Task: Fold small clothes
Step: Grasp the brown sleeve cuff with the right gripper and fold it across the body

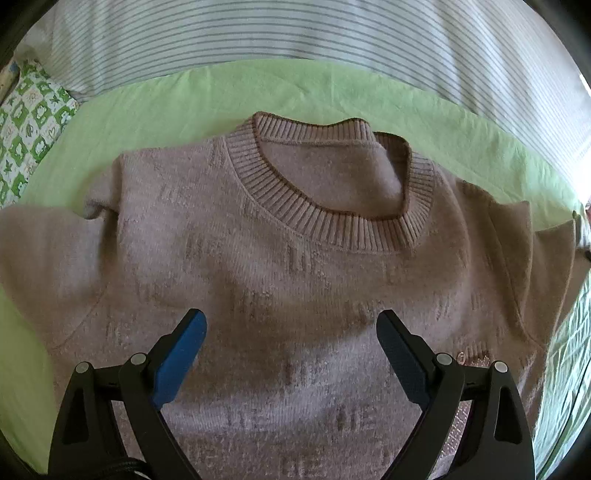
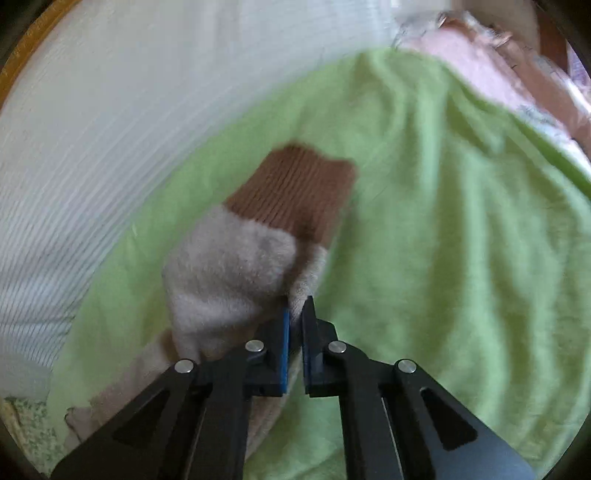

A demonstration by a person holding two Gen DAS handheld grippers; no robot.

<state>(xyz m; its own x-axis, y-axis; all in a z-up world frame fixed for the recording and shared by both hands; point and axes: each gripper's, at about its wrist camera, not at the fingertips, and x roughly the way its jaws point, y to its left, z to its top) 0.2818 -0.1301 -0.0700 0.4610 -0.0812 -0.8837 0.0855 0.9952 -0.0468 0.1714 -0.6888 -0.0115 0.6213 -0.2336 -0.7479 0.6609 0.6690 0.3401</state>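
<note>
A small beige knit sweater with a ribbed brown-edged collar lies front up on a light green sheet. My left gripper hovers open over the sweater's chest, holding nothing. In the right wrist view my right gripper is shut on the edge of the sweater's sleeve, near its brown ribbed cuff. The sleeve is bunched and lifted off the green sheet. This view is motion-blurred.
A white striped bedcover lies behind the green sheet and also shows in the right wrist view. A green patterned pillow sits at the far left. Pinkish cloth lies at the upper right.
</note>
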